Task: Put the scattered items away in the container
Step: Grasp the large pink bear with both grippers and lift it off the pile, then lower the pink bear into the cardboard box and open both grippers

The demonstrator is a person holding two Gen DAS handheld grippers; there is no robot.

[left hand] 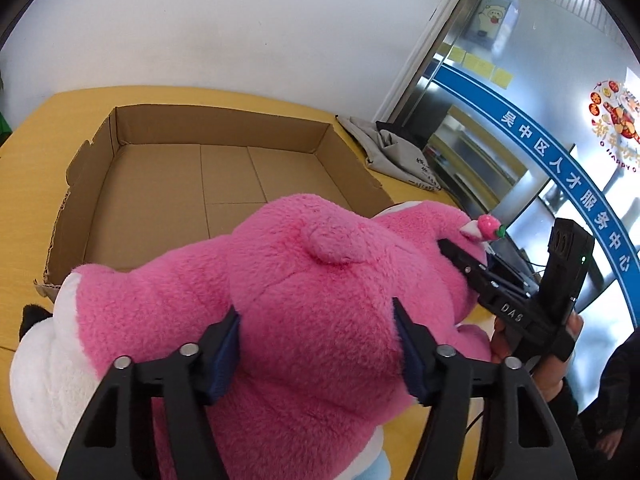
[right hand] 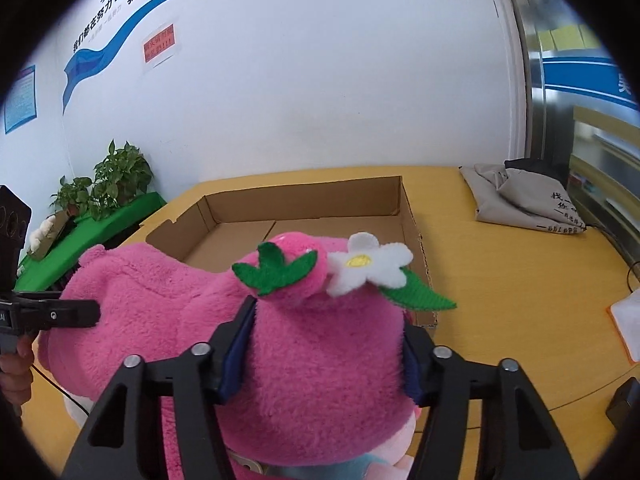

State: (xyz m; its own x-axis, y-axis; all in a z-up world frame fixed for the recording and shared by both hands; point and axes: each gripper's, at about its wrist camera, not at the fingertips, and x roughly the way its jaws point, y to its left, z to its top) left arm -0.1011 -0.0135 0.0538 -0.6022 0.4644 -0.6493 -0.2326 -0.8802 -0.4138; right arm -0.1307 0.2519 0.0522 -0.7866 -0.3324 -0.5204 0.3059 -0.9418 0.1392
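While both tools clamp the pink plush toy (left hand: 304, 300), left tool (left hand: 316, 344) and right tool (right hand: 326, 344) hold it at the cardboard box's (left hand: 224, 124) near rim; bare yellow tabletop (right hand: 500, 280) lies right.

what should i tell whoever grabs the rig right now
Left gripper: shut on the pink plush toy, at its body.
Right gripper: shut on the same toy, at the end with the felt flower.
The toy sits just in front of the cardboard box, near its front edge.
Done: toy grasped by both grippers. The visible box floor is bare.
Left: move the toy over the wall and release it inside.
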